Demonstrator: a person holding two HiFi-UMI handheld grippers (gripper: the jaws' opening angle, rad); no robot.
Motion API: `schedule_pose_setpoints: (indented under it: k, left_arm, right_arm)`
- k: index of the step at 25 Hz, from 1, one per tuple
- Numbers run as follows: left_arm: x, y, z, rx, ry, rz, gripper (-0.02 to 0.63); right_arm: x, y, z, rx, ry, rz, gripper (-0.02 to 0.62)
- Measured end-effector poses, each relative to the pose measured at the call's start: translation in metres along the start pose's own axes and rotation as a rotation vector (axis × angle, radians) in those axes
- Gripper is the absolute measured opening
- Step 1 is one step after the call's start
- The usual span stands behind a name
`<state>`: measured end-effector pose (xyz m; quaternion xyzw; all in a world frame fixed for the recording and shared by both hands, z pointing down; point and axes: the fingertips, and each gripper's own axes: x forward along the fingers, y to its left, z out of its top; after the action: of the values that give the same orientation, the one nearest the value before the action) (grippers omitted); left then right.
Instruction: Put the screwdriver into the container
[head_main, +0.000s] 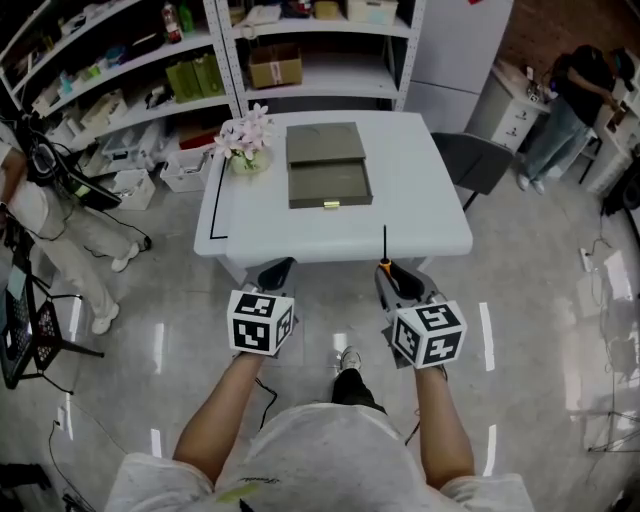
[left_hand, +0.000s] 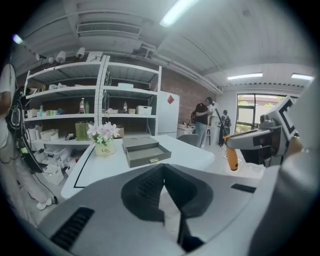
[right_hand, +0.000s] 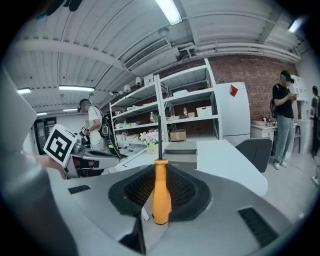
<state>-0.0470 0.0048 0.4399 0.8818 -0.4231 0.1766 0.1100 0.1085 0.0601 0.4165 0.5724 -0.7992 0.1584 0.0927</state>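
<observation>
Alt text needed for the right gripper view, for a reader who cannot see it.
The right gripper is shut on the orange handle of a screwdriver, whose dark shaft points up and ahead. Beyond it is a white table bearing a grey container and a pot of flowers, with shelves behind.

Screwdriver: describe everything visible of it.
The screwdriver has an orange, plastic-looking handle, narrower near the top, and a thin dark shaft. The right gripper is shut on the handle; nothing else touches it. It is held in the air, shaft pointing forward along the jaws toward the white table.
</observation>
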Motion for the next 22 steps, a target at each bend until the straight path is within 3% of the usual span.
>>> schedule_pose_setpoints:
  k: [11, 22]
  left_arm:
    - [0.081, 0.023, 0.039, -0.015, 0.014, 0.054, 0.006]
    - [0.137, 0.038, 0.052, -0.049, 0.052, 0.117, 0.005]
  right_arm:
    - [0.071, -0.063, 0.029, 0.005, 0.023, 0.072, 0.074]
    - [0.122, -0.113, 0.045, 0.009, 0.052, 0.141, 0.074]
